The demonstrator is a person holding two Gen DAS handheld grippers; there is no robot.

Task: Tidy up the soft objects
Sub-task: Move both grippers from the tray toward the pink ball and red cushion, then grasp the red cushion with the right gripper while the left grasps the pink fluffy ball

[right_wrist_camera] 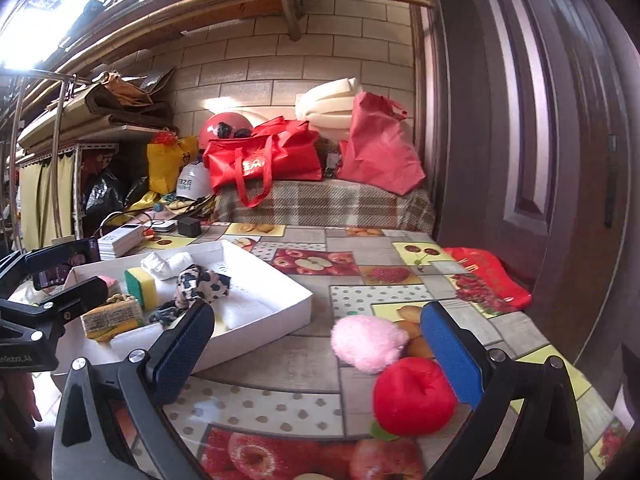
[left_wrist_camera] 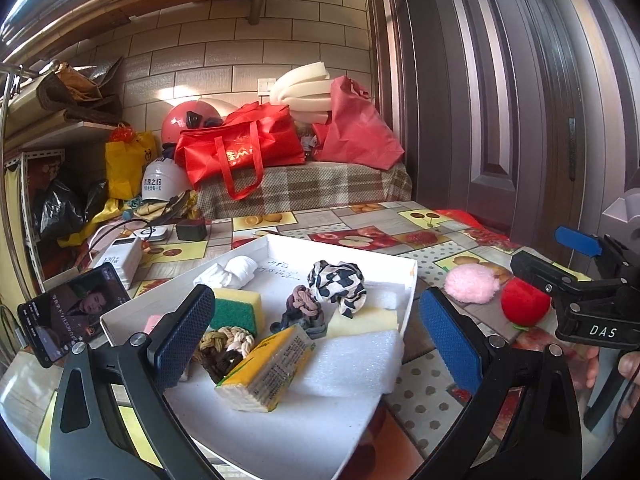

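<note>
Red plush, shaped like an apple, sits nearest the right gripper: this red apple toy lies on the table just inside the blue pad of the right-hand finger, with the jaws spread wide and holding nothing. Touching it on the far side is a pink pompom, also loose on the fruit-patterned oilcloth. These two look like the only soft items not yet put away.

The left gripper hangs over the near end of the white tray, its jaws likewise wide open and empty. Under and just beyond them the tray already holds a good deal: a yellow tissue pack, a braided rope knot, a sheet of white foam, and a green-and-yellow sponge. Farther in lie a twisted dark hair tie, a black-and-white scrunchie and a rolled white cloth near the far wall.

By my reckoning the sorting is mostly done; what remains is to carry the apple and the pompom across into the tray, and the right side seems placed to take the apple first.

Beyond the tray stand a phone, a power bank and red bags on a plaid-covered bench.
</note>
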